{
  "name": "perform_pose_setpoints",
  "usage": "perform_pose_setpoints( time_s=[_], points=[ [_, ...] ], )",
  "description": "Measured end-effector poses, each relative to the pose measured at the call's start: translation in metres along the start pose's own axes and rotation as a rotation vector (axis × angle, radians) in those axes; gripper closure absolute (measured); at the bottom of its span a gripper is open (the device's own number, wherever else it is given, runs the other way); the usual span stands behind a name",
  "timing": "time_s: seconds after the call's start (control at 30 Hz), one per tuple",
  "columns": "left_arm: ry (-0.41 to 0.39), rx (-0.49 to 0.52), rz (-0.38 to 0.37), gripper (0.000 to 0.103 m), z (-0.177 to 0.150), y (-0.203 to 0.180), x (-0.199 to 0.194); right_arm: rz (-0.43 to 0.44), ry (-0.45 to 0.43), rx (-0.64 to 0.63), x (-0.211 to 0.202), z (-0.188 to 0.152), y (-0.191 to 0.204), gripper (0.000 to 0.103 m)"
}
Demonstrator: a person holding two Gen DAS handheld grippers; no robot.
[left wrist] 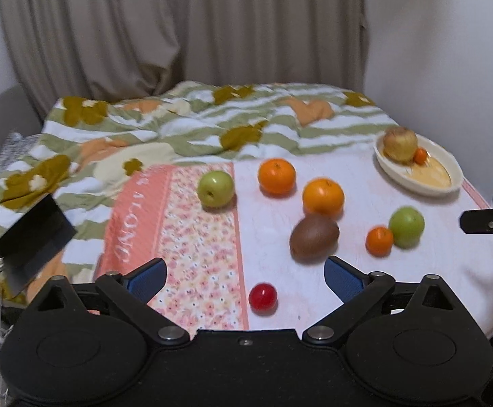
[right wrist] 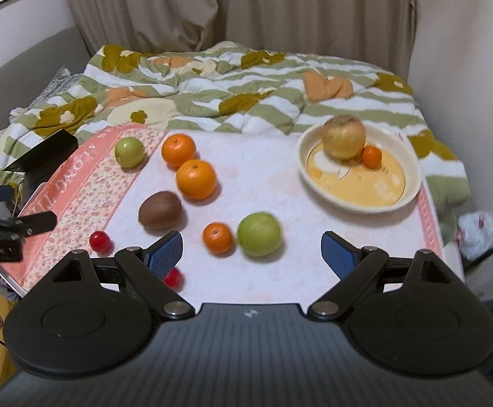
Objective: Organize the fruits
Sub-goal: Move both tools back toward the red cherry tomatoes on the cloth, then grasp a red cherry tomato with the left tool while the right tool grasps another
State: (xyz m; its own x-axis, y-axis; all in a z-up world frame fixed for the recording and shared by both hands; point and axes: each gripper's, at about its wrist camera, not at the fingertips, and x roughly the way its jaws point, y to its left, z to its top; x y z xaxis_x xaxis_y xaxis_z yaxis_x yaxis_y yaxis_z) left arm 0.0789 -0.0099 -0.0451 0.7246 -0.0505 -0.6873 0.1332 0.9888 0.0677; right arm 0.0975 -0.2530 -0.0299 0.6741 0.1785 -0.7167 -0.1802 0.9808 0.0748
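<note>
a: which step is this? the cream bowl (right wrist: pixel 412 183) at the right of the right wrist view holds only a yellowish apple (right wrist: pixel 344 137) and one small orange (right wrist: pixel 371 156), so i judge the gathering barely begun.

b: agreed. on the table (right wrist: pixel 263 162) lie two big oranges (right wrist: pixel 195 179), a kiwi (right wrist: pixel 160 210), two green apples, another small orange (right wrist: pixel 218 237) and red cherry-like fruits. the right tool (right wrist: pixel 251 254) has its jaws wide apart and empty, just before the nearer green apple (right wrist: pixel 259 239); the left tool (left wrist: pixel 244 273) is likewise spread, empty, a red fruit (left wrist: pixel 262 298) low between its fingers.

a: next move?

b: probably closing on that apple, square across its middle, since it's round and may roll.

a: anything unclear?

b: a second red fruit (right wrist: pixel 173 278) sits half behind the right tool's left finger; everything's motion-blurred.
</note>
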Motion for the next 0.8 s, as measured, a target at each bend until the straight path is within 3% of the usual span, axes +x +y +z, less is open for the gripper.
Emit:
perform_pose_setpoints(
  time_s=[0.13,0.27,0.37,0.53,0.73,0.8],
  points=[
    [0.028,0.041,-0.070,0.010,-0.011,0.012,0.020,-0.036,0.027,0.037,0.013,-0.018,0.024,0.000],
    [0.062,0.084,-0.133,0.024,-0.021,0.018,0.043,-0.071,0.062,0.077,0.030,-0.034,0.042,0.001],
    [0.079,0.113,-0.166,0.028,-0.025,0.019,0.059,-0.088,0.078,0.102,0.041,-0.042,0.051,0.002],
    [0.098,0.154,-0.204,0.036,-0.030,0.019,0.080,-0.108,0.092,0.121,0.056,-0.050,0.065,0.002],
    [0.116,0.184,-0.229,0.058,-0.034,0.016,0.094,-0.110,0.107,0.119,0.068,-0.055,0.073,0.008],
    [0.115,0.188,-0.229,0.061,-0.036,0.016,0.096,-0.108,0.115,0.117,0.073,-0.056,0.075,0.009]
  ],
)
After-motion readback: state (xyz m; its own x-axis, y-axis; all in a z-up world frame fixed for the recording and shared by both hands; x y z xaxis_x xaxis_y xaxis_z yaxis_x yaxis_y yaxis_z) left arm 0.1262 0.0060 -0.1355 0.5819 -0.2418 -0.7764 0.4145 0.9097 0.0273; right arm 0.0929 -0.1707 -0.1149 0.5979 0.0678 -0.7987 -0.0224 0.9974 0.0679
